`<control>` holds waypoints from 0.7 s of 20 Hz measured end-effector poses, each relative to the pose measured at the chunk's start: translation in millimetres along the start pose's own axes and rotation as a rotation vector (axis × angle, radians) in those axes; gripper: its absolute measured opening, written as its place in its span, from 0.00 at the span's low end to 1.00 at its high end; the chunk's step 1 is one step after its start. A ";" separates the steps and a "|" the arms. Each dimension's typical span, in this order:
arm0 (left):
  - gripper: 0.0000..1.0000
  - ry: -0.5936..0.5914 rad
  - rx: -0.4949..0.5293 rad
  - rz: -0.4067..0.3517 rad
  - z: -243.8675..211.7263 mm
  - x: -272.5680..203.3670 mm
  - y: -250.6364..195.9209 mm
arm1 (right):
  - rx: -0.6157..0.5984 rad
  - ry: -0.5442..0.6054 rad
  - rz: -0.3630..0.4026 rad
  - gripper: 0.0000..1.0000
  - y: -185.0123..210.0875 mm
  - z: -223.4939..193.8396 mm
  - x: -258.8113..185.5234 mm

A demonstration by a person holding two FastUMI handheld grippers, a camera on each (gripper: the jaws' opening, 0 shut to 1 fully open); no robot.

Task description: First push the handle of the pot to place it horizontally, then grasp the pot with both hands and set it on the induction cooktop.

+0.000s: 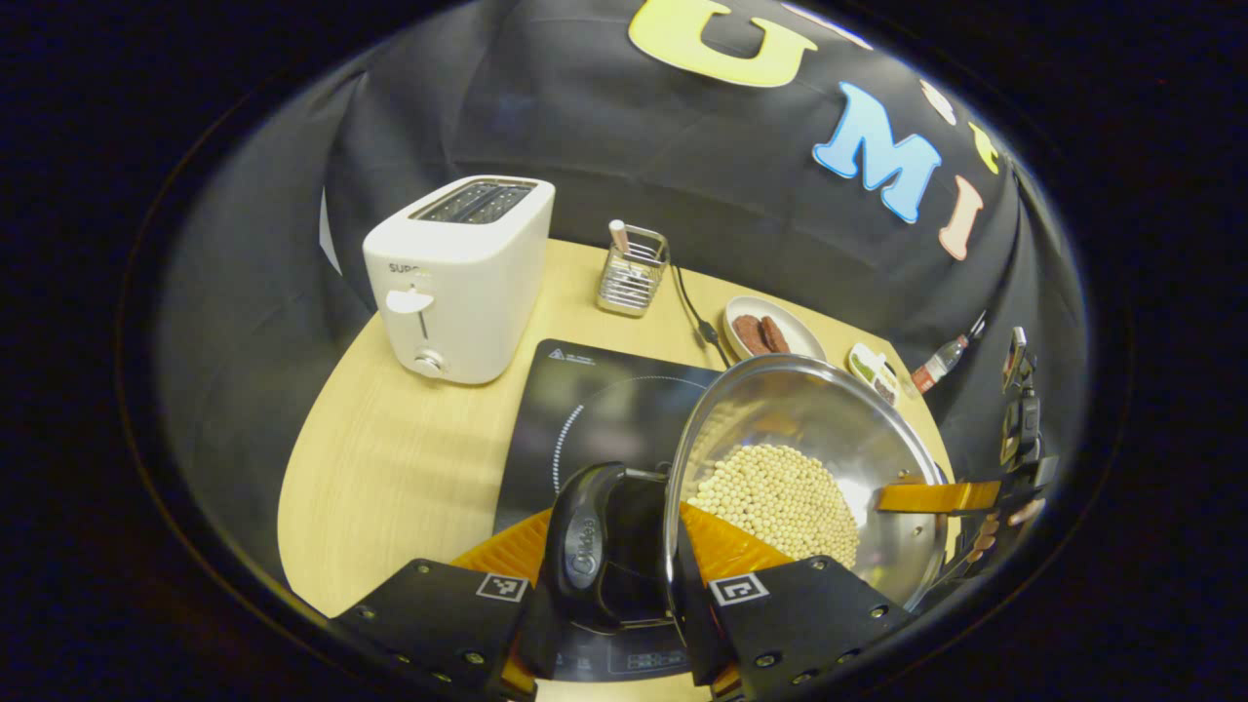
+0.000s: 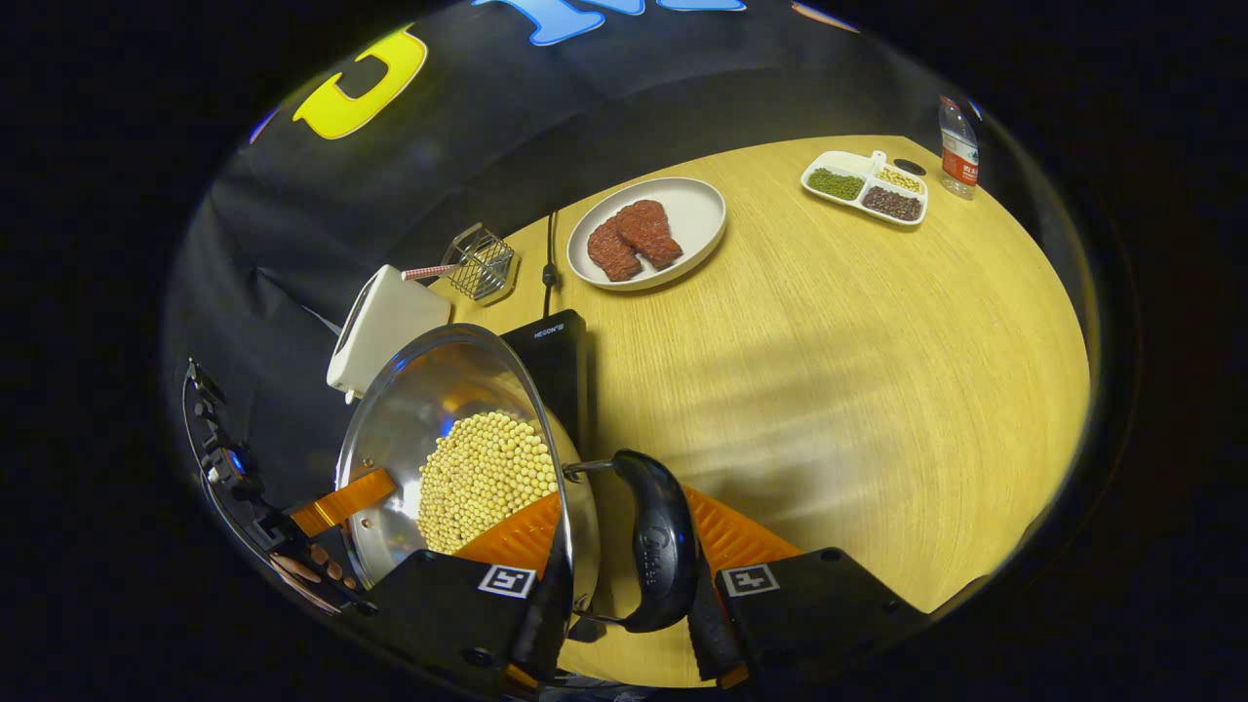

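1. The carrying step looks to be in hand: the pot [image 1: 809, 478], steel and loaded with pale beans [image 1: 780, 502], is held by both side handles and seems to hang over the near right part of the induction cooktop [image 1: 595, 409]
2. The left gripper [image 1: 624, 575] has its orange fingers [image 1: 512, 556] closed in on the black left handle [image 1: 590, 541], one on each side; the hold looks firm
3. The right gripper [image 2: 624, 575] likewise has its fingers [image 2: 736, 536] pressed around the black right handle [image 2: 658, 551]; in the left gripper view it reaches in from the far side of the pot
4. Next, I judge, the pot wants moving left and farther onto the cooktop's ring, kept level so the beans stay in, then lowering with both sides together before letting go
5. The desk [image 2: 858, 370] is pale wood; on it a white toaster [image 1: 458, 278], a wire holder [image 1: 632, 271], a plate of meat [image 2: 648, 234], a divided dish [image 2: 866, 187] and a bottle [image 2: 958, 146]; black cloth walls the booth
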State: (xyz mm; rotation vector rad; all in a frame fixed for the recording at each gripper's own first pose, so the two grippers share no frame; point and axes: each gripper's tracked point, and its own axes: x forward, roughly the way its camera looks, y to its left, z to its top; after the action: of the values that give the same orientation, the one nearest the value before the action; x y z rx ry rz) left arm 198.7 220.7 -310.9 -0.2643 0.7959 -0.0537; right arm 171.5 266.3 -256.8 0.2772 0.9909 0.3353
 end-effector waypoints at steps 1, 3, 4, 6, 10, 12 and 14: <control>0.52 0.002 -0.010 0.001 0.2 2.6 8.2 | 0.001 -0.005 0.003 0.55 5.1 1.9 4.8; 0.52 -0.007 -0.013 0.002 2.6 7.5 18.8 | 0.009 -0.012 0.009 0.51 13.6 3.9 14.1; 0.56 -0.012 -0.005 0.003 5.4 10.0 23.6 | 0.016 -0.014 0.013 0.51 16.5 4.7 18.0; 0.56 -0.017 0.012 0.005 11.1 12.5 28.4 | 0.031 -0.017 0.019 0.51 20.2 7.4 25.4; 0.52 -0.026 0.039 0.005 20.3 23.1 37.8 | 0.044 -0.023 0.009 0.51 23.2 11.4 38.6; 0.52 -0.029 0.030 0.002 20.9 30.4 41.5 | 0.043 -0.021 0.010 0.54 25.7 13.8 44.5; 0.53 -0.044 0.027 0.000 22.6 34.2 45.7 | 0.049 -0.029 0.017 0.54 28.4 17.6 48.5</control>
State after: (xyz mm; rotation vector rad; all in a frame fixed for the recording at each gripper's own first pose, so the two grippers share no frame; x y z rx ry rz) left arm 236.4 264.7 -331.2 -0.2393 0.7509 -0.0585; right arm 206.7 310.3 -274.1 0.3342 0.9701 0.3215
